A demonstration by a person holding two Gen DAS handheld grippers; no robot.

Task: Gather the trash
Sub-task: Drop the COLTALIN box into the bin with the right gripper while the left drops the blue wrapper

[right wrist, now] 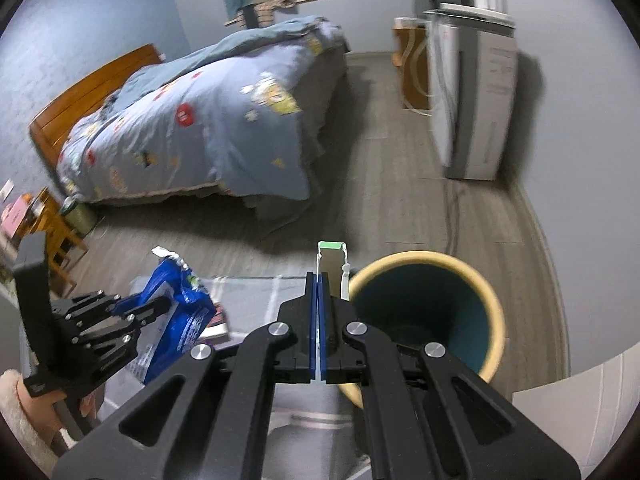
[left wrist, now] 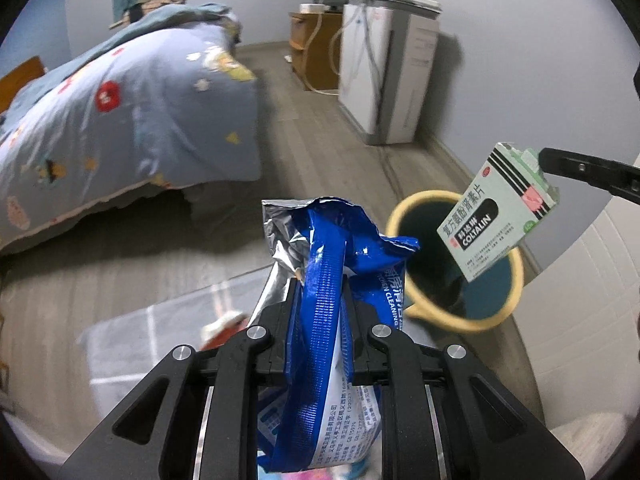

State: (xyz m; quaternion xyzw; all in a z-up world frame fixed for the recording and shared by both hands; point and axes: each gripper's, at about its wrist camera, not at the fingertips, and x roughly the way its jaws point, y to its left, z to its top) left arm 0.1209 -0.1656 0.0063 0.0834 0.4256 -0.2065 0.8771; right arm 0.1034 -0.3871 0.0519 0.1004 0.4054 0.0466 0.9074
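My left gripper (left wrist: 320, 292) is shut on a crumpled blue and silver wipes packet (left wrist: 320, 280), which stands up between its fingers; the same packet (right wrist: 176, 312) shows at the lower left of the right wrist view. My right gripper (right wrist: 319, 280) is shut on the flap of a pale green medicine box (right wrist: 332, 260). In the left wrist view that box (left wrist: 496, 216) hangs over the rim of a round bin (left wrist: 456, 264) with a yellow rim and dark teal inside. The bin (right wrist: 424, 304) stands just right of my right gripper.
A bed with a blue patterned quilt (left wrist: 120, 120) fills the left. A white appliance (left wrist: 384, 72) and a wooden cabinet (left wrist: 312, 44) stand by the far wall. A pale mat (left wrist: 160, 340) with a small red item lies on the wood floor below.
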